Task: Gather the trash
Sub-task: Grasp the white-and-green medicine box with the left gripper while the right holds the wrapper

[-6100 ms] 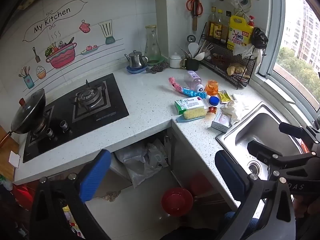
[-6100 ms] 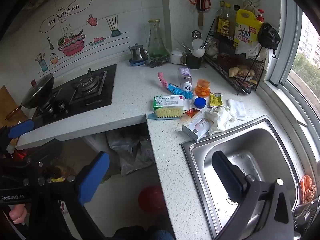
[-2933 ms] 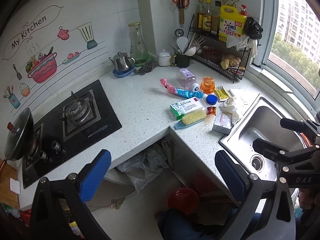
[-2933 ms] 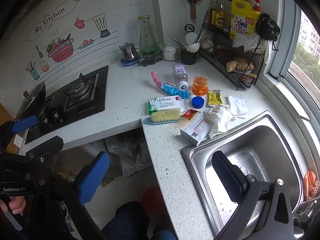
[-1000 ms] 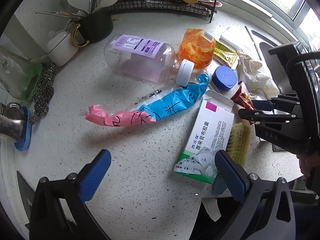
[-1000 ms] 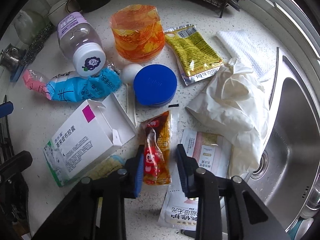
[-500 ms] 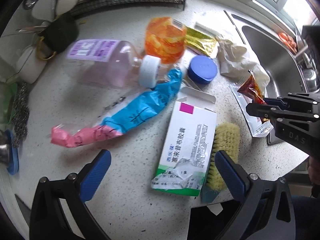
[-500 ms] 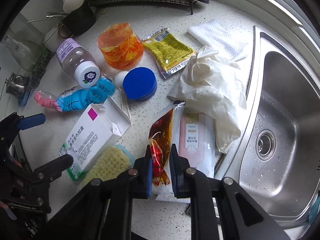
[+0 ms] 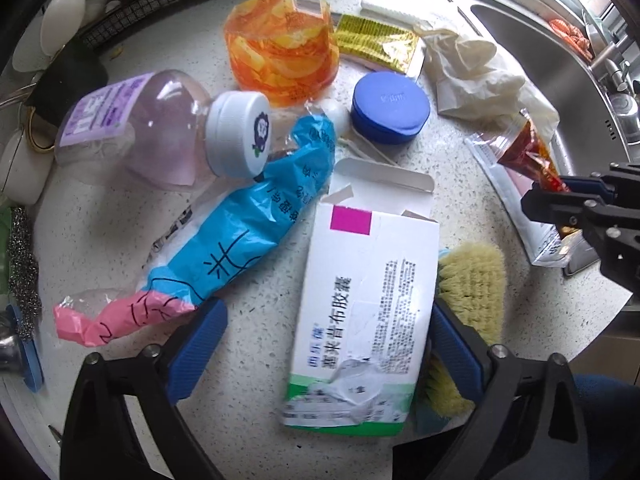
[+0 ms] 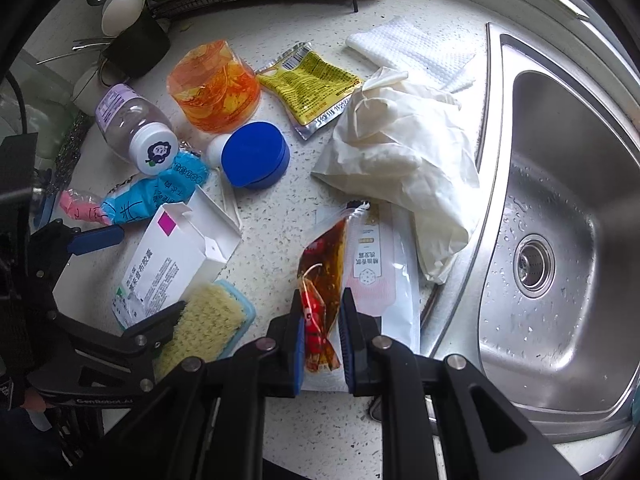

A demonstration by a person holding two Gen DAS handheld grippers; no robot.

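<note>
Clamping the red sauce packet (image 10: pixel 320 280), the right gripper (image 10: pixel 322 344) held it between closed blue pads at 6 o'clock of the right wrist view, over a white sachet (image 10: pixel 380 264) beside the sink (image 10: pixel 560 240). The left gripper (image 9: pixel 324 344), its jaws wide but just closing slightly, straddled the white medicine box (image 9: pixel 368 292) on the countertop (image 9: pixel 100 240) without pressing it. A scrub brush (image 9: pixel 472 284) lay at 3 o'clock of the box.

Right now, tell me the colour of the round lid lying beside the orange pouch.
The round lid is solid dark blue; the right wrist view shows it best.
</note>
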